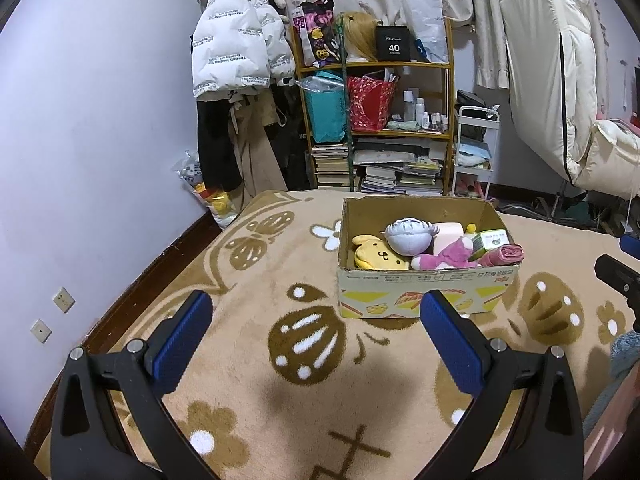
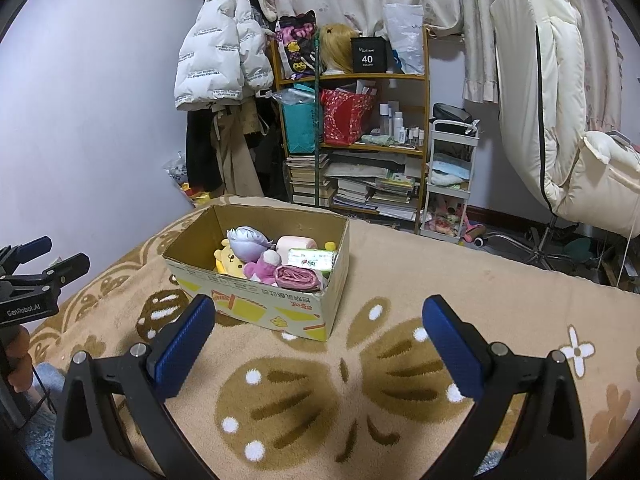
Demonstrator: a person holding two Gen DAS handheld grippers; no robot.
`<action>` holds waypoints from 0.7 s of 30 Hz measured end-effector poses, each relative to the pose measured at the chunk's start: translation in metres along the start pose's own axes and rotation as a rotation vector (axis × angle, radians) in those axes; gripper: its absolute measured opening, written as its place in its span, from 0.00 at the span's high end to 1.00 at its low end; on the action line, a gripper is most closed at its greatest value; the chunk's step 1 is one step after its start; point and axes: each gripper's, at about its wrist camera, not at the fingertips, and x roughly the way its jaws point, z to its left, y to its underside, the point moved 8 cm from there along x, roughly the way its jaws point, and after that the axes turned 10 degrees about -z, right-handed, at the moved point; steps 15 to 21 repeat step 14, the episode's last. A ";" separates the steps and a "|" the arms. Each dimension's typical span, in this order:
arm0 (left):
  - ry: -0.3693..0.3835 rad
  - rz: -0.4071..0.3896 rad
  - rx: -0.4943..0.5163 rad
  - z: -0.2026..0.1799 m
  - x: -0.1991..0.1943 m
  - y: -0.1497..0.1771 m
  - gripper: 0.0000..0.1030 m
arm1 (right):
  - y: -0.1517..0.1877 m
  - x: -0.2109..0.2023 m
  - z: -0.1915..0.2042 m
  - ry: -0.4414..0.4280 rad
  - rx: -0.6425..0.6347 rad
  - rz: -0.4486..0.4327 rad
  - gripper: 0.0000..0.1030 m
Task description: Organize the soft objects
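An open cardboard box (image 1: 424, 286) (image 2: 280, 308) stands on a beige patterned blanket (image 1: 256, 392) (image 2: 400, 280). Inside lie a yellow dog plush (image 1: 378, 256) (image 2: 230, 262), a grey-blue plush (image 1: 408, 236) (image 2: 250, 244), a pink plush (image 1: 444, 258) (image 2: 262, 270), a pale pink block (image 1: 450, 234) (image 2: 296, 245), a green tissue pack (image 1: 492, 240) (image 2: 312, 260) and a rolled pink cloth (image 1: 506, 254) (image 2: 300, 278). My left gripper (image 1: 316, 304) is open and empty, short of the box. My right gripper (image 2: 320, 312) is open and empty, in front of the box.
A wall (image 1: 100, 120) runs along the left. Behind the blanket stand a cluttered wooden shelf (image 1: 376, 120) (image 2: 356, 132), hanging coats (image 1: 236, 40), a small white cart (image 2: 450, 176) and a white padded chair (image 2: 560, 120). The other gripper shows at the right edge (image 1: 618, 276) and left edge (image 2: 36, 276).
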 end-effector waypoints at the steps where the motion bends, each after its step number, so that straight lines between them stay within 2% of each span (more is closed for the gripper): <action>1: 0.001 0.000 -0.001 0.000 0.000 0.000 0.01 | 0.000 0.000 0.000 0.000 0.000 0.001 0.00; 21: 0.001 0.000 0.000 0.002 0.000 0.001 0.01 | 0.000 0.000 -0.001 -0.002 -0.003 0.003 0.00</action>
